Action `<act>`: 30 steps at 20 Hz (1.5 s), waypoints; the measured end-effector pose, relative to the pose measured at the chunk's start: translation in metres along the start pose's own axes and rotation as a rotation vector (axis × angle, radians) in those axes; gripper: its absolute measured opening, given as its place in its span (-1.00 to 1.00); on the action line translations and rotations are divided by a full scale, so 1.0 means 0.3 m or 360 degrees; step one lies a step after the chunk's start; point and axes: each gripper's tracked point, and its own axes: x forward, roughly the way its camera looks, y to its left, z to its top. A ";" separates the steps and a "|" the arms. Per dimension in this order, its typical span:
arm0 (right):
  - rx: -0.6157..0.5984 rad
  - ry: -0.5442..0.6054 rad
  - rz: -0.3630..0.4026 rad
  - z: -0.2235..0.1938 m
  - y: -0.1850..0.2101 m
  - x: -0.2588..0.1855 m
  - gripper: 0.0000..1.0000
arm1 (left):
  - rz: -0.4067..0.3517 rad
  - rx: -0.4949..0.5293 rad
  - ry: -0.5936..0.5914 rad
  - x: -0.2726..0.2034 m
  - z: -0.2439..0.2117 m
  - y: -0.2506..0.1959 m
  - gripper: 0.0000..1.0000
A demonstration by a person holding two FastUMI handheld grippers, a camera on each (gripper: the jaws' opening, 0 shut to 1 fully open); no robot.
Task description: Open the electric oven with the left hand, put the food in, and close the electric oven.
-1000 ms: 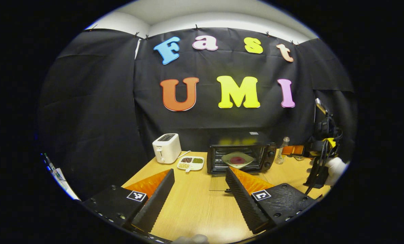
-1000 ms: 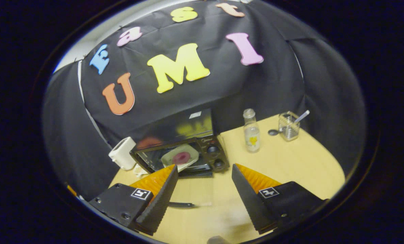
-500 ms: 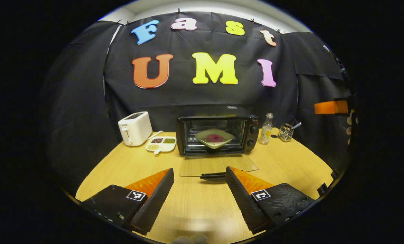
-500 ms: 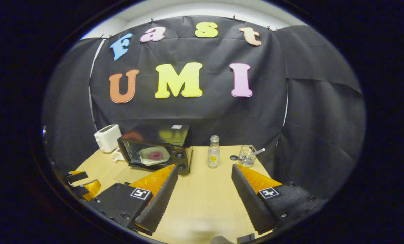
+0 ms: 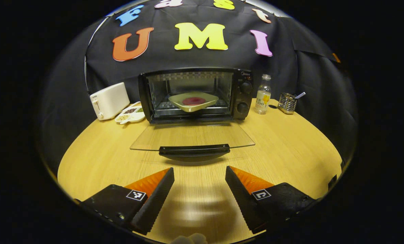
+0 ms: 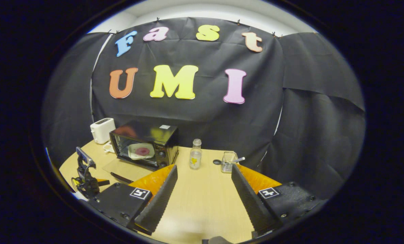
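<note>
Left gripper view faces the oven (image 5: pixel 195 95) squarely: its glass door (image 5: pixel 191 137) lies folded down flat, handle (image 5: pixel 194 150) nearest the left gripper (image 5: pixel 199 174), whose fingers stand apart and empty just short of it. The plate (image 5: pixel 193 101) with the food sits inside on the rack. Judged from this, 2 of 3 steps are done and closing is in hand. Next, the fingers should take or come under the handle and swing the door up. Right gripper view shows the right gripper (image 6: pixel 204 171) spread and empty above the table (image 6: pixel 202 196).
</note>
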 end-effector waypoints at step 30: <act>0.0278 0.0087 -0.0106 -0.120 -0.053 0.009 1.00 | 0.0011 0.0167 -0.0138 0.147 0.330 0.063 0.94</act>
